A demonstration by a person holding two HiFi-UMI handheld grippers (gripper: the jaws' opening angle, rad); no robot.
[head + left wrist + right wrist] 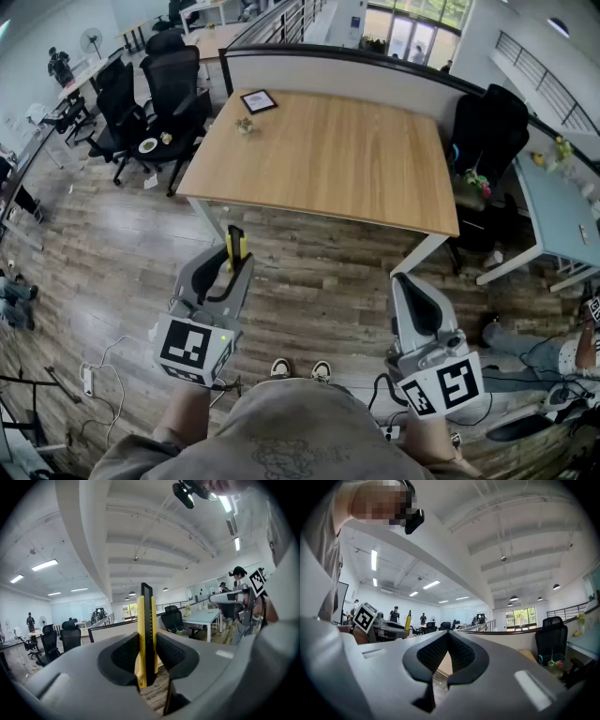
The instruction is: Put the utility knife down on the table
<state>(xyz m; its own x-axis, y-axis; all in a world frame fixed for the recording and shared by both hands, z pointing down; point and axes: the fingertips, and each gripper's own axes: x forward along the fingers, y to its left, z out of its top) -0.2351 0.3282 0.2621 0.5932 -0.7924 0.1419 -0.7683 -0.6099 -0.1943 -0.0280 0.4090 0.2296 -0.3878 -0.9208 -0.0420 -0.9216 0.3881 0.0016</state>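
My left gripper [232,264] is shut on a yellow and black utility knife [235,246], which stands upright out of the jaws. In the left gripper view the knife [146,630] is pinched between the two black pads [125,654] and its tip rises well above them. The right gripper [405,281] is shut with nothing in it; its pads [461,653] meet at the tips. Both grippers hang over the wooden floor, short of the near edge of the light wooden table [328,159]. The right gripper view also catches the knife [408,619], off to the left.
A framed picture [259,101] and a small plant [245,124] sit at the table's far left corner. Black office chairs [173,84] stand to its left, another chair [487,131] to its right. A partition [337,70] runs behind it. Cables and a power strip [87,380] lie on the floor.
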